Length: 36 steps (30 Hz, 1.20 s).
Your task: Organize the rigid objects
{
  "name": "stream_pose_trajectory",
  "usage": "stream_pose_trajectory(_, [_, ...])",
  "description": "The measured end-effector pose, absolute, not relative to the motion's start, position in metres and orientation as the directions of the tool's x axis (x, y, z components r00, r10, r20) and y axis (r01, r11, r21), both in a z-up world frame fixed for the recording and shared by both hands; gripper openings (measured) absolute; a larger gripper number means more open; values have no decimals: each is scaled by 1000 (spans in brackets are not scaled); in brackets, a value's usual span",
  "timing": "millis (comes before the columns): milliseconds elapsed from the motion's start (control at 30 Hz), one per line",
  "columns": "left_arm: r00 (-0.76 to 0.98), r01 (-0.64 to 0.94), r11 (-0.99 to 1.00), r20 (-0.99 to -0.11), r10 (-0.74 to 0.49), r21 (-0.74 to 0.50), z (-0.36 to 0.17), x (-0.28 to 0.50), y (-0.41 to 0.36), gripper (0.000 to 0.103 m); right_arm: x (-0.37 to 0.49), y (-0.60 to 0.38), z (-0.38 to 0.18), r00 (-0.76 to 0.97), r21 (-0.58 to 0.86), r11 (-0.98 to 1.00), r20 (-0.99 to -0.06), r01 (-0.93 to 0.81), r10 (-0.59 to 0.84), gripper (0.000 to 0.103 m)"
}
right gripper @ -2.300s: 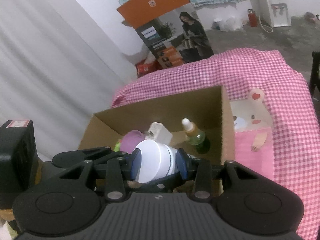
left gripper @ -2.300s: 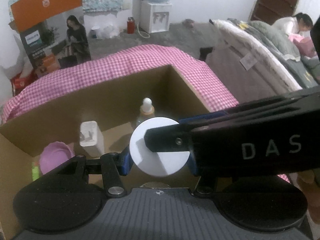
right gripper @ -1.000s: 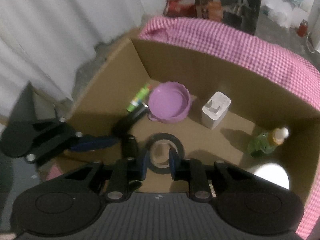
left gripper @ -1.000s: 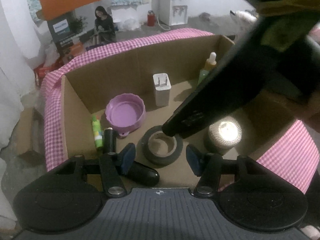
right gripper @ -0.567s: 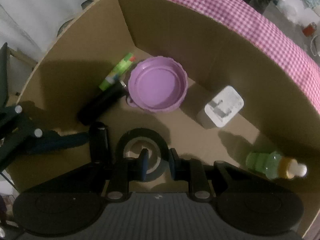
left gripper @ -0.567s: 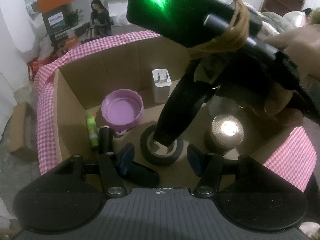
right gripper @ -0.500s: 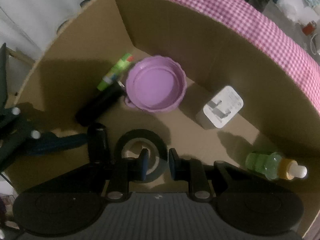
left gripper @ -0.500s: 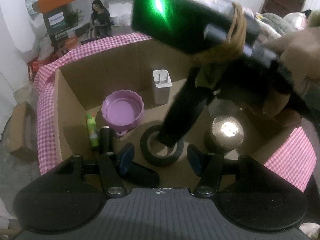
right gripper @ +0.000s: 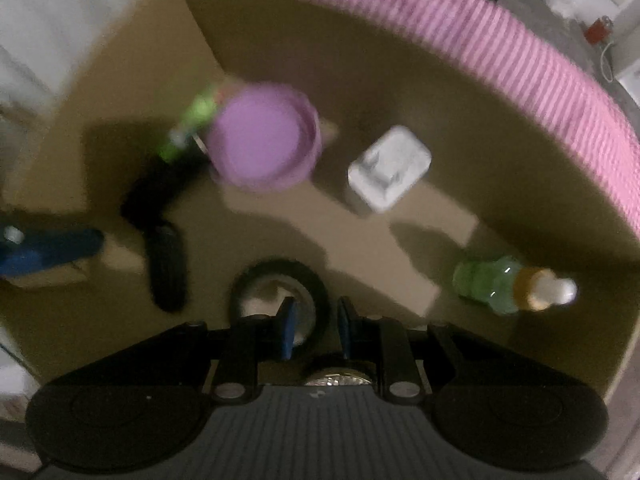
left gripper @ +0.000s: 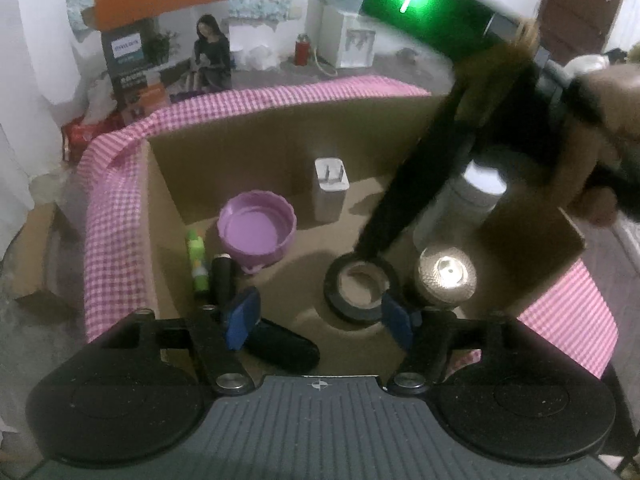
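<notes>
Two hand-held grippers work over the cardboard box. The right hand-held gripper is nearly closed, one finger inside the core of the tape roll and the other outside its wall; whether the pads press the wall is blurred, though they look to pinch it. The left hand-held gripper is wide open and holds nothing, just short of the same roll.

The roll lies flat on the box floor, beside a shiny round lid and near a black tube. It looks light and stiff, with a smooth outer face, so a pinch across the wall seems the safest hold.

Further out stand a purple bowl, a white charger and a green bottle.
</notes>
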<state>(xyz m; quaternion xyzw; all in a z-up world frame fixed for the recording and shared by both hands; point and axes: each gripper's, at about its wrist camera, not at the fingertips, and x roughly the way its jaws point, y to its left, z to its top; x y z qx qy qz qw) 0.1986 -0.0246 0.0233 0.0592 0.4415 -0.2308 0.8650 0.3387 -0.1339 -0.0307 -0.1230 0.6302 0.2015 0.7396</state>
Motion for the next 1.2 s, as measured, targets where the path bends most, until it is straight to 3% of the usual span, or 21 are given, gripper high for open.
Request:
stream_pose_trajectory(200, [564, 434, 898, -756, -330, -69, 37, 187, -17, 78, 347, -151, 31, 279, 124, 903, -926, -411, 255, 23])
stream_pose_trajectory(533, [660, 363, 929, -683, -314, -76, 55, 150, 12, 98, 320, -147, 41, 329, 312, 860, -827, -404, 455, 26])
stream_pose_trajectory(667, [674, 360, 930, -670, -311, -69, 58, 136, 19, 99, 283, -156, 36, 361, 364, 839, -780, -404, 512, 36])
stream_pose_trajectory(967, [681, 314, 949, -691, -243, -24, 49, 123, 21, 99, 290, -92, -13, 258, 252, 826, -869, -504, 422, 36])
stream_pose_trajectory(1200, [680, 288, 957, -700, -219, -20, 46, 125, 31, 99, 307, -34, -61, 156, 123, 801, -953, -586, 261, 36])
